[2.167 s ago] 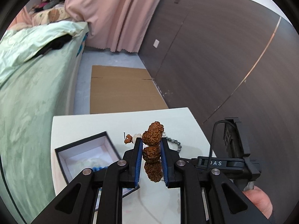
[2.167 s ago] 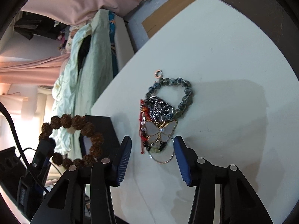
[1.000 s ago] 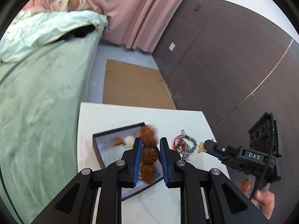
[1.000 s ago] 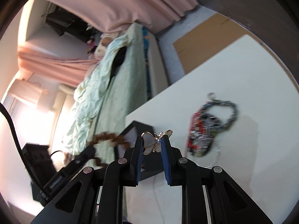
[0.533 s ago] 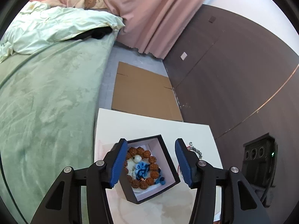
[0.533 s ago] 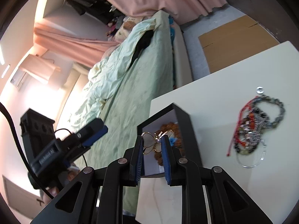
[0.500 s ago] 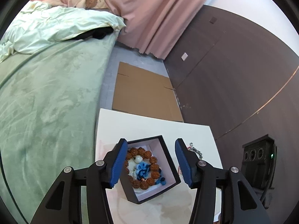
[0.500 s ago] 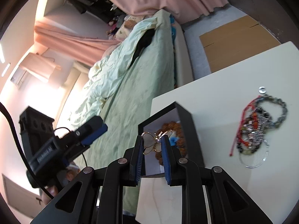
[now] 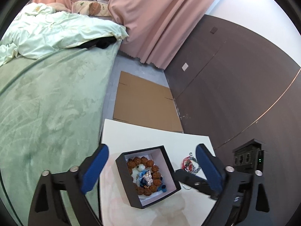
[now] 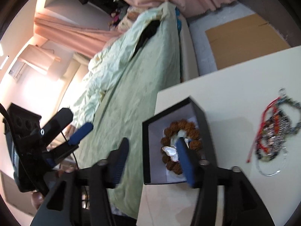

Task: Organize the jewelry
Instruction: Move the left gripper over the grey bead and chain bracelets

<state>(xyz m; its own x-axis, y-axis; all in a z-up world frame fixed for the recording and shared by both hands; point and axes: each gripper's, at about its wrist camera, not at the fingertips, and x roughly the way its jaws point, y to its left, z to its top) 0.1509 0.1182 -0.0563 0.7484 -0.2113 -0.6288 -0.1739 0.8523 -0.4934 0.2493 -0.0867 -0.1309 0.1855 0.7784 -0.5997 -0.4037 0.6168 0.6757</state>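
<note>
A black jewelry box [image 9: 170,174] with a white lining stands open on the white table [image 9: 150,135]. In it lie a brown bead bracelet [image 9: 149,163], a blue trinket and a white butterfly piece [image 10: 170,152]. My left gripper [image 9: 150,171] is open and empty, high above the box. My right gripper [image 10: 153,160] is open over the box [image 10: 202,118], with the butterfly piece just beside its right finger. A tangle of bracelets and chains [image 10: 272,133] lies on the table to the right of the box; it also shows in the left wrist view [image 9: 189,163].
A bed with a green cover [image 9: 47,98] runs along the table's left edge. A flat cardboard sheet [image 9: 144,105] lies on the floor beyond the table. A dark wall panel [image 9: 235,84] stands to the right, and pink curtains [image 9: 150,18] hang at the back.
My right gripper has opened and let go of the butterfly piece, which now lies in the box. My left gripper has opened wider and risen above the box.
</note>
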